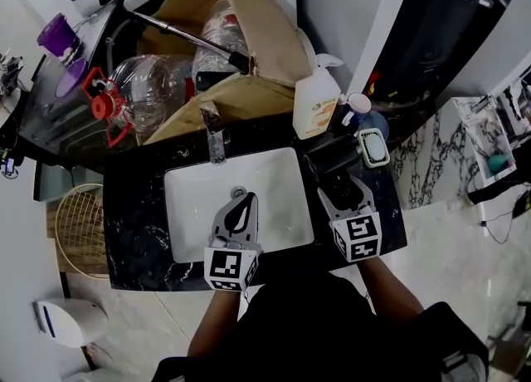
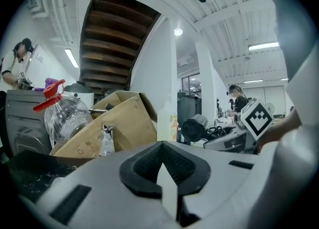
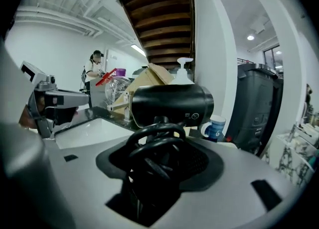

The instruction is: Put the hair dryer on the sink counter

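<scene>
- Right gripper (image 3: 158,159) closed on dryer (image 3: 172,104): handle and coiled black cord (image 3: 154,146) wedged between jaws, jaws partly apart around them.
- Dryer black, barrel lying crosswise ahead of jaws, over dark counter (image 1: 137,214) just right of basin (image 1: 195,206). Contact with counter not determinable.
- Left gripper (image 1: 242,203) with jaws pressed fully together, nothing held. Poised over white basin, tips near drain (image 1: 239,192).
- Both grippers side by side at front of counter, well apart, pointing toward rear wall.
- Tap (image 1: 216,141) upright at back edge of basin.
- Pump bottle (image 1: 315,105) at back of counter, behind dryer.
- Blue mug (image 1: 371,125) just right of bottle. Small rounded dish (image 1: 373,146) in front of mug, beside dryer; contents unclear.
- Cardboard box (image 1: 249,48) behind tap, flaps open.
- Clear jug (image 1: 158,85) with red cap lying left of box, touching it.
- Woven basket (image 1: 83,227) beside left end of counter, lower down.
- Person (image 3: 94,66) standing in background, seen far left in right gripper view.
</scene>
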A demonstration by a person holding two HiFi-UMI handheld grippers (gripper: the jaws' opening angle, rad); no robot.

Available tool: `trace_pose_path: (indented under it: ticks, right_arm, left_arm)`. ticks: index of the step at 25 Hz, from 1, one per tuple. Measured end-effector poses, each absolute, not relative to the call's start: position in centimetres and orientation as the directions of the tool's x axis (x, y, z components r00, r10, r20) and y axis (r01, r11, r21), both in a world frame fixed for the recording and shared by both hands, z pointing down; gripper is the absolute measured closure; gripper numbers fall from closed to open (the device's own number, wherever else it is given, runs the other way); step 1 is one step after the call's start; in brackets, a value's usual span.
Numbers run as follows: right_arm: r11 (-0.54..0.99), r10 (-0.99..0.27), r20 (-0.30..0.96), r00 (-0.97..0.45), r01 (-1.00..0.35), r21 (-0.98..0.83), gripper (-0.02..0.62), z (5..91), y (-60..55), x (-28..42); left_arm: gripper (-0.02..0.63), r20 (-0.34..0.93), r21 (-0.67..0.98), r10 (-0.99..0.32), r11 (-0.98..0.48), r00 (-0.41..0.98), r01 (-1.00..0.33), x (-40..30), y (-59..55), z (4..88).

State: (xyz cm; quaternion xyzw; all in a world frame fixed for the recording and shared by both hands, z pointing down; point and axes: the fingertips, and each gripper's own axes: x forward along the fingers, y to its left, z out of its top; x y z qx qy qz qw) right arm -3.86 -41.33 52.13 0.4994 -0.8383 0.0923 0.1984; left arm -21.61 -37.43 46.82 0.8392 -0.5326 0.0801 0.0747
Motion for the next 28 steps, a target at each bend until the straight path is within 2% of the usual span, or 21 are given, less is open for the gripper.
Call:
trace_pose_path:
  ticks: [16, 28]
  right_arm:
    - [0.475, -0.622, 0.696, -0.359, -0.88, -0.029, 0.34, 60.5, -43.9, -1.7]
    - [0.485, -0.543, 0.757, -0.365, -0.871, -0.072, 0.339, 63.4, -44.0, -1.7]
  left_arm:
    - [0.611, 0.226, 0.058, -0.884, -0.407, 0.409, -0.911, -20.3, -39.2, 48.1]
    - [0.611, 0.226, 0.058, -0.893, -0.386, 0.389, -0.921, -20.3, -39.0, 48.0]
